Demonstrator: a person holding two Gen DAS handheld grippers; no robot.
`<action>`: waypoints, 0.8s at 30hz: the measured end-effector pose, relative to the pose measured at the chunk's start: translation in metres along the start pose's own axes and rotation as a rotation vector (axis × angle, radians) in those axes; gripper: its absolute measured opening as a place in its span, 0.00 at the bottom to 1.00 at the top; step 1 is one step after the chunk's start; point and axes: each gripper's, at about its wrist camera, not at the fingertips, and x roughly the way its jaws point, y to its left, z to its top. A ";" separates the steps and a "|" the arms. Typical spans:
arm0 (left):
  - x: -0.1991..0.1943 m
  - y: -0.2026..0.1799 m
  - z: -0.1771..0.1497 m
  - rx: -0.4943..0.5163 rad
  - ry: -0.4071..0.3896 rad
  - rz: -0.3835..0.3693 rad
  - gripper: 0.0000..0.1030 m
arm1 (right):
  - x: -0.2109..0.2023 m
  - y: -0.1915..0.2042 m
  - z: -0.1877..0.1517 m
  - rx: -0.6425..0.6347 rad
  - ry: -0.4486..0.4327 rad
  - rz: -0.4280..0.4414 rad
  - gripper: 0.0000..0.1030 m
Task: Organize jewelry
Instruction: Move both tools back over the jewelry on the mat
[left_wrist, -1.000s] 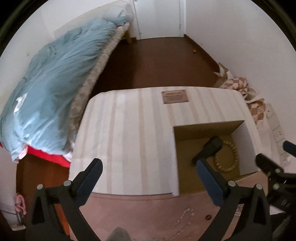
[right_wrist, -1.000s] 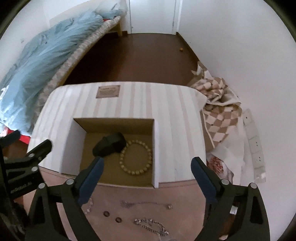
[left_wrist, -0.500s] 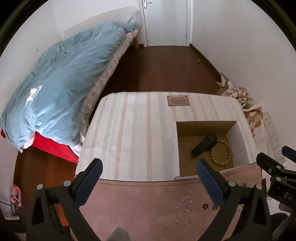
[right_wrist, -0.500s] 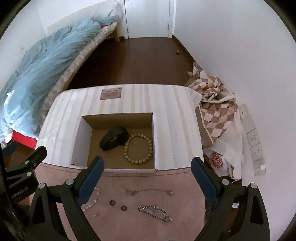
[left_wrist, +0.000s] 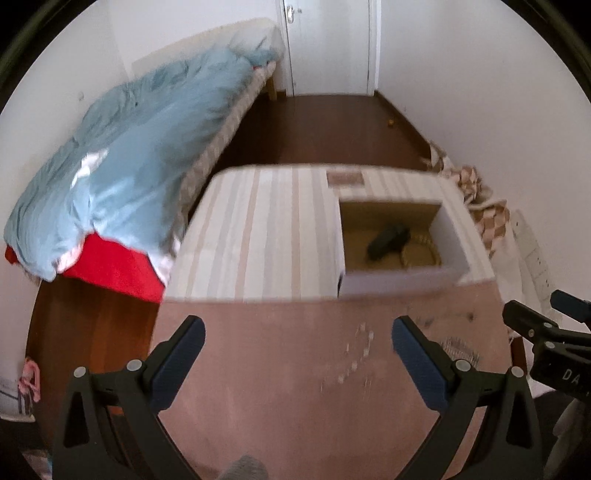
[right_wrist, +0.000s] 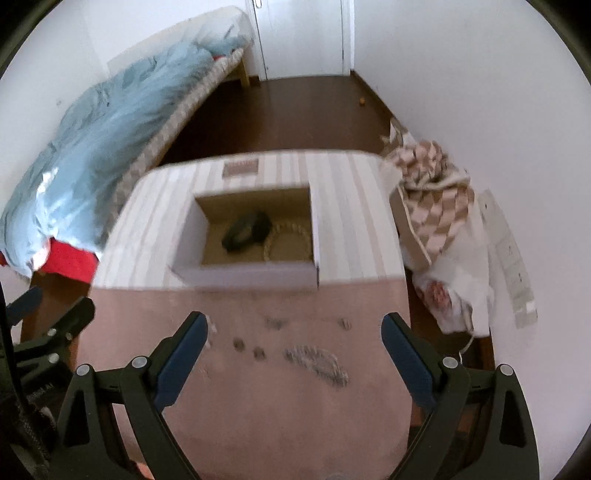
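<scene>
An open cardboard box (right_wrist: 184, 266) sits on a striped cloth and holds a black band (right_wrist: 245, 230) and a beige bead bracelet (right_wrist: 288, 240). The box also shows in the left wrist view (left_wrist: 399, 278). On the pink mat (right_wrist: 288, 398) lie a silver chain bracelet (right_wrist: 317, 363), two small rings (right_wrist: 248, 348), a thin chain (right_wrist: 275, 323) and a pale bead strand (left_wrist: 354, 354). My left gripper (left_wrist: 297, 334) and right gripper (right_wrist: 293, 326) are both open and empty, held above the mat. Both views are blurred.
A bed with a blue duvet (left_wrist: 129, 155) stands to the left. A checkered cloth (right_wrist: 432, 192) lies by the right wall. Dark wood floor (left_wrist: 317, 129) runs to a white door at the back.
Both grippers have pulled back and up from the box. More of the pink mat and the loose jewelry shows now. Both stay open.
</scene>
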 end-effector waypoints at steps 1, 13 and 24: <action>0.005 0.000 -0.010 0.004 0.020 0.008 1.00 | 0.007 -0.002 -0.011 0.002 0.031 -0.004 0.94; 0.085 -0.012 -0.098 0.052 0.256 0.073 1.00 | 0.109 -0.007 -0.107 -0.056 0.382 -0.059 0.93; 0.106 0.000 -0.105 0.036 0.316 0.078 1.00 | 0.113 -0.004 -0.113 -0.057 0.330 -0.058 1.00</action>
